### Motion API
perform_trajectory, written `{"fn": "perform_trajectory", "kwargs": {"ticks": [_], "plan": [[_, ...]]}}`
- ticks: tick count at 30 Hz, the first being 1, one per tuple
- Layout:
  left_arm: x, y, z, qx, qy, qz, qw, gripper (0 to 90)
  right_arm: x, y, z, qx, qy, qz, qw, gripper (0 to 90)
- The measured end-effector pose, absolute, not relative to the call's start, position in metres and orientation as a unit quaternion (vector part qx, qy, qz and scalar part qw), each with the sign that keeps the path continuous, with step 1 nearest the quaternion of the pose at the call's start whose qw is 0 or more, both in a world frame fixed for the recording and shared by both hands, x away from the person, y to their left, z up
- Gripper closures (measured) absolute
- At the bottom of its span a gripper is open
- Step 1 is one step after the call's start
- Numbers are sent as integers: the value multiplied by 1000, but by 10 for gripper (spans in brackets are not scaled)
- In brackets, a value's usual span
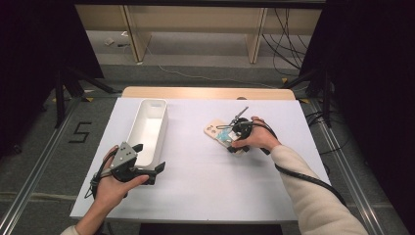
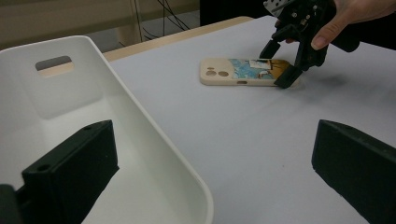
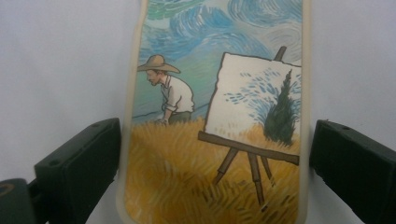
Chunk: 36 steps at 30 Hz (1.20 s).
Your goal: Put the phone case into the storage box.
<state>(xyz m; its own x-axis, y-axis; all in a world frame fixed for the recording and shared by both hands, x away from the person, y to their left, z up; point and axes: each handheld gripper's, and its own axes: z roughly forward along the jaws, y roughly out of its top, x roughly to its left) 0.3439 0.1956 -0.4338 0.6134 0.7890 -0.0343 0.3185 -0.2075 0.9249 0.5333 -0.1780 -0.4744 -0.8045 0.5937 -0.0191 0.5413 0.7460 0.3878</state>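
A beige phone case [image 1: 219, 131] with a painted field-and-easel picture lies flat on the white table, right of centre. My right gripper [image 1: 235, 142] is lowered over its near end. The right gripper view has the case [image 3: 210, 116] between my right gripper [image 3: 215, 172] jaws, which stand open close beside its two long edges. From the left gripper view the case [image 2: 233, 71] rests on the table with the right gripper [image 2: 276, 67] straddling it. My left gripper [image 1: 150, 157] is open and holds nothing, just beside the near end of a white bin [image 1: 162, 131].
The long white bin [image 2: 140, 116] is empty, has a handle slot in its far wall, and stands left of centre. The white table cover [image 1: 205, 181] has free room between the two hands. Black cables trail off the right edge.
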Motion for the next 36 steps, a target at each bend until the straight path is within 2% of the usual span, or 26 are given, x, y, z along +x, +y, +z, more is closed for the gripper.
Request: {"fn": "perform_trajectory", "kwargs": {"ticks": [15,36], "plan": [[344,195,-434,742,372,232,507,0,536,-173,-471,299,938,166,63,84],[344,195,-434,742,372,231,508,0,536,-172,-470,309,935,163,61,100]]}}
